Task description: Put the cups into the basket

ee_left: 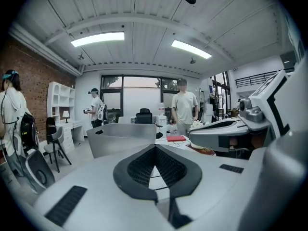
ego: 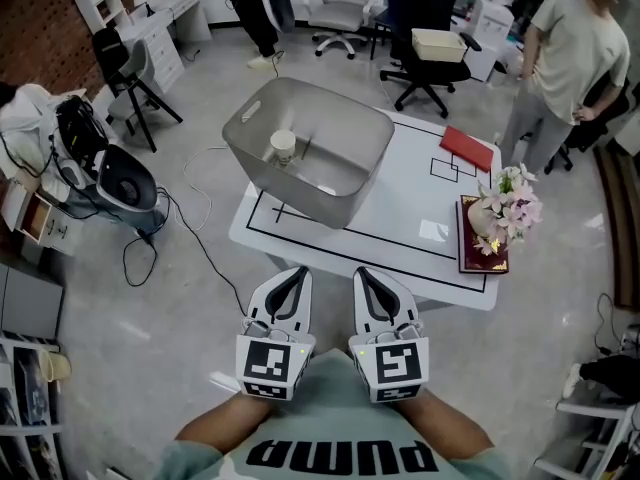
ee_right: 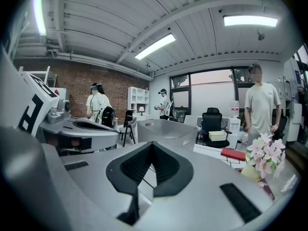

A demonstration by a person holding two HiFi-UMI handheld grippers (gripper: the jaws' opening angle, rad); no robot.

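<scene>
Two handheld grippers are nearest, side by side just short of the table's near edge. The left gripper (ego: 299, 272) and the right gripper (ego: 363, 272) each have their jaws pressed together and hold nothing. One grey basket (ego: 322, 206) stands on a white table (ego: 415, 263) marked with black lines. One paper cup (ego: 284, 147) stands upright inside the basket, well beyond both grippers' tips. To the right of the basket lie one flat red object (ego: 467, 148) and one vase of pink flowers (ego: 508, 206). Beyond the basket are a black office chair (ego: 425, 63) and a standing person (ego: 560, 68) on a grey floor (ego: 180, 298).
</scene>
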